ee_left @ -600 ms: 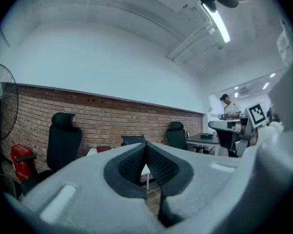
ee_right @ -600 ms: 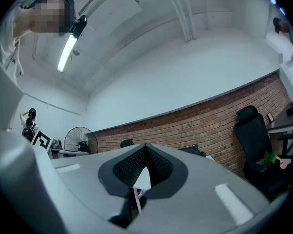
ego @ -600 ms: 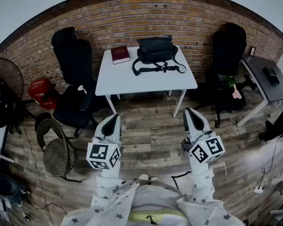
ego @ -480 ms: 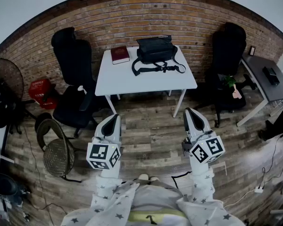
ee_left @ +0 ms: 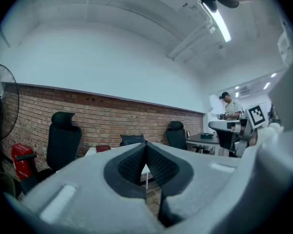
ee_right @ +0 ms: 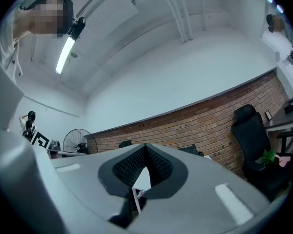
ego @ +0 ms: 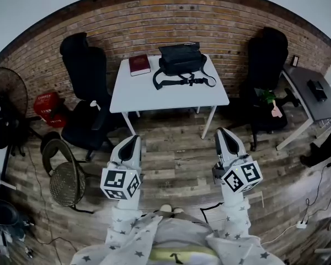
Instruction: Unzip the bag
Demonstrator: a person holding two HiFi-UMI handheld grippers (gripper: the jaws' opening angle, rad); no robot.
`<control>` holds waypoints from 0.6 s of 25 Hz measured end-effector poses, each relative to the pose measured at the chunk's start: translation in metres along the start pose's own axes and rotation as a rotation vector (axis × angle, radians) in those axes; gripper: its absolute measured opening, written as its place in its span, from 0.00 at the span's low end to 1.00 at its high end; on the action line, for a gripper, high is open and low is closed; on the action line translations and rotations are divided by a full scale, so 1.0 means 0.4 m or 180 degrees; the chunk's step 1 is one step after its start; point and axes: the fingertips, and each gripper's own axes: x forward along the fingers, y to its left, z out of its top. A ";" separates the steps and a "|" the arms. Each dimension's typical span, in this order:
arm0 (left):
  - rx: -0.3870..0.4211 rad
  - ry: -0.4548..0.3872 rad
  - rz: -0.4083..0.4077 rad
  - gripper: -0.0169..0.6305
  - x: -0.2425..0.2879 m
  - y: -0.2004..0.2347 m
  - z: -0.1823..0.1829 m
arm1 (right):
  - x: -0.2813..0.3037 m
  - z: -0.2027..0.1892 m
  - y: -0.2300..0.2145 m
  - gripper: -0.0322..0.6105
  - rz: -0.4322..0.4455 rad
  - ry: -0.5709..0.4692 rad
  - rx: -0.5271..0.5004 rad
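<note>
A black bag (ego: 180,58) with a loose strap lies at the far side of a white table (ego: 154,93), against the brick wall. Its top also shows in the left gripper view as the bag (ee_left: 132,139), just above the jaws. My left gripper (ego: 133,141) and right gripper (ego: 222,133) are held side by side well short of the table, over the wooden floor. Both are shut with nothing between their tips, as the left gripper (ee_left: 146,143) and right gripper (ee_right: 146,145) views show.
A dark red book (ego: 139,64) lies on the table left of the bag. Black office chairs (ego: 87,65) (ego: 267,54) flank the table. A grey desk (ego: 314,95) stands at the right, a fan (ego: 8,90), red box (ego: 47,106) and round wire chair (ego: 66,181) at the left. Another person (ee_left: 229,106) stands far right.
The view has shifted slightly; the table and bag sit a touch higher and further left in the head view. Both grippers remain shut and in the same place.
</note>
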 end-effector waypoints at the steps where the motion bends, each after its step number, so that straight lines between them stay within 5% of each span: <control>1: -0.0005 0.0001 0.0005 0.02 0.002 -0.004 0.000 | -0.001 0.000 -0.004 0.04 0.0006 0.0008 -0.0003; 15: -0.0076 0.0040 0.0181 0.02 0.023 -0.039 -0.027 | 0.005 -0.033 -0.057 0.04 0.0172 0.0066 0.0040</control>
